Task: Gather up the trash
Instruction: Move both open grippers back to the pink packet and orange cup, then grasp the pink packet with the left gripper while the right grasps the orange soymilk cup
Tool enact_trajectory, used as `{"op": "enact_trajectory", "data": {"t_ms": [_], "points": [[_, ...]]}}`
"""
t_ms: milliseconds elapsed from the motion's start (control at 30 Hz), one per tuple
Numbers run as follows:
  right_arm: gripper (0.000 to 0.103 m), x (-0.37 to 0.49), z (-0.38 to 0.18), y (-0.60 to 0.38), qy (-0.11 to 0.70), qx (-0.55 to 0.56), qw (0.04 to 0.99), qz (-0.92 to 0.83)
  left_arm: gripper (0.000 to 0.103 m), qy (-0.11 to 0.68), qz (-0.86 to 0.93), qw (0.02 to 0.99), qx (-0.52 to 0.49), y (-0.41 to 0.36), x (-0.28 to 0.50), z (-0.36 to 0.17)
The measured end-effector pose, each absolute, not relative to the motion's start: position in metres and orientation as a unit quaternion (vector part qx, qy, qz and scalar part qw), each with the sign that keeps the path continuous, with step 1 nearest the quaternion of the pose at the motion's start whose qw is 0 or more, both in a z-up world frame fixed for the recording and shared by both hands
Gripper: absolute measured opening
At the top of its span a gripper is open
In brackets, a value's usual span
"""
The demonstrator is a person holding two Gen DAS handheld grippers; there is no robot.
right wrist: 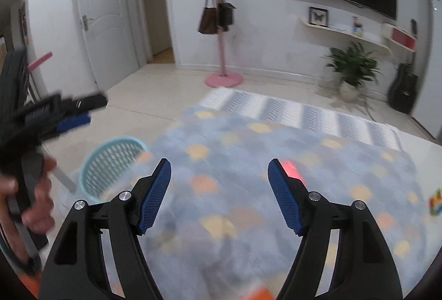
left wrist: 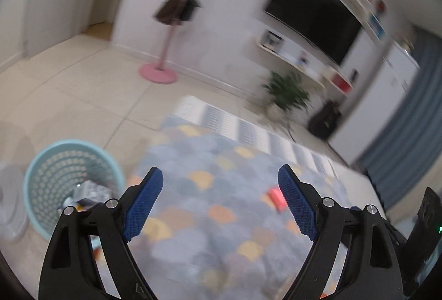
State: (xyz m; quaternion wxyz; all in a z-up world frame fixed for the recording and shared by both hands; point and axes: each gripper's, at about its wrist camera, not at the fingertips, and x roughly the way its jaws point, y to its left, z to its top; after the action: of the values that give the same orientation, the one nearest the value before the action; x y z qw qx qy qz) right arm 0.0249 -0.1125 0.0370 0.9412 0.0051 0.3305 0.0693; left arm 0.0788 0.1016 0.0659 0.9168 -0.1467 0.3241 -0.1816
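Red, and blurred by motion, a small piece of trash (left wrist: pixel 276 198) lies on the patterned blue rug (left wrist: pixel 210 189), just beside the inner face of the left tongs' (left wrist: pixel 221 203) right-hand finger; from the right wrist it shows as a red smear (right wrist: pixel 290 168) behind the tip of the right tongs (right wrist: pixel 219 195). Both pairs of tongs stand wide apart and hold nothing. The pale blue basket (left wrist: pixel 41 162), already carrying crumpled wrappers (left wrist: pixel 88 193), sits on the tiled floor off the rug's left edge, well apart from the red piece. Likely hazards: with both views smeared, a hurried descent could close the tongs beside the piece or pinch the plush pile with it; the two tools, converging on one item, could also collide, and a weak grip could drop it short of the basket.
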Motion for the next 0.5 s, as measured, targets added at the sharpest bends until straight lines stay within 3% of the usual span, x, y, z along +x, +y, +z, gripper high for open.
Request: {"op": "enact_trajectory", "data": {"t_ms": [267, 500], "points": [[0.081, -0.045, -0.029, -0.144, 0.407, -0.050, 0.907, 0.096, 0.083, 0.359, -0.233, 0.897, -0.112, 0.012, 0.078, 0.032], [0.082, -0.066, -0.078, -0.141, 0.445, -0.065, 0.884, 0.129, 0.083, 0.403, -0.235, 0.879, -0.100, -0.019, 0.093, -0.005]]}}
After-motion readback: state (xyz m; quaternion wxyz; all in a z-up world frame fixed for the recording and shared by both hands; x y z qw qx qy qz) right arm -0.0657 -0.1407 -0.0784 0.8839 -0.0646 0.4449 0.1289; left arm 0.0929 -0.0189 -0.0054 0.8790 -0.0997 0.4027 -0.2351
